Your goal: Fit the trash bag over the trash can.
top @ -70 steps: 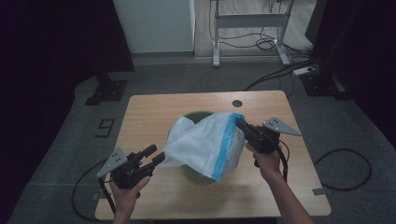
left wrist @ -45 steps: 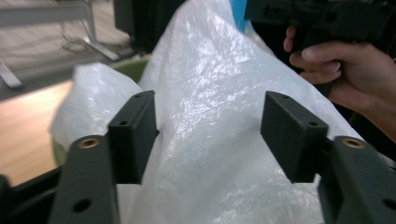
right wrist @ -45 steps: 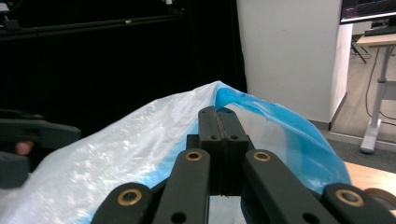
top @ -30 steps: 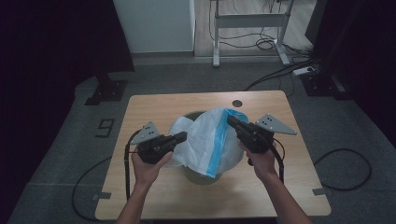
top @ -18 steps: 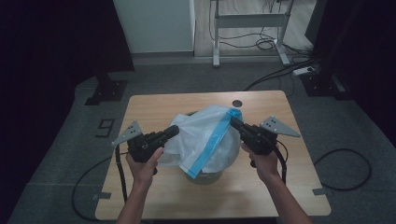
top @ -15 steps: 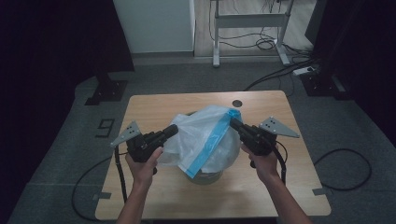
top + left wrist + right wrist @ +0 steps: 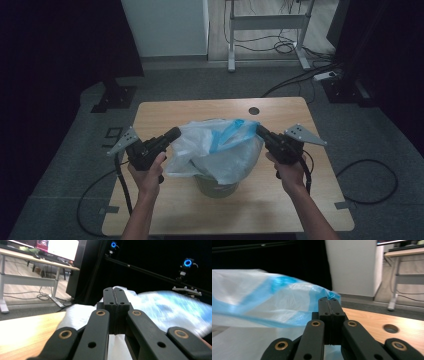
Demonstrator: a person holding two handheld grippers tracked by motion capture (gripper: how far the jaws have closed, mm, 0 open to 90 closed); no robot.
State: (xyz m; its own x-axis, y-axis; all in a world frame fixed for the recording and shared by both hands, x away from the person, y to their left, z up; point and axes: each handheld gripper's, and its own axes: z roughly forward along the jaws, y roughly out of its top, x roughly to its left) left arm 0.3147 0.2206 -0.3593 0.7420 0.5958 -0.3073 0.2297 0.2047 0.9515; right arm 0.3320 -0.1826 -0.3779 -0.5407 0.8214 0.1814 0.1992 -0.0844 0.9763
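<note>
You hold two black hand-held grippers over one pale wooden table (image 7: 175,112), which is rectangular with a smooth grain and a single round hole (image 7: 254,110) near its far edge at about 1 o'clock. At the table's centre stands one round, dull green bin (image 7: 216,186), with a thin, crinkled, translucent white plastic bag with a blue band (image 7: 220,150) draped over it and puffed up above the rim.

Your left gripper (image 7: 172,134), at about 9 o'clock from the bin, has its two jaws pressed fully together, pinching the bag's white edge; in the left gripper view the closed tips (image 7: 115,296) sit against soft, wrinkled film. Your right gripper (image 7: 260,129), at about 3 o'clock from the bin, is likewise clamped tight on the bag's blue-banded edge, and the right gripper view shows its tips (image 7: 329,303) biting a small blue fold. The bag is stretched between the two grippers.

Each gripper carries one flat grey three-cornered plate and one trailing black cable.
</note>
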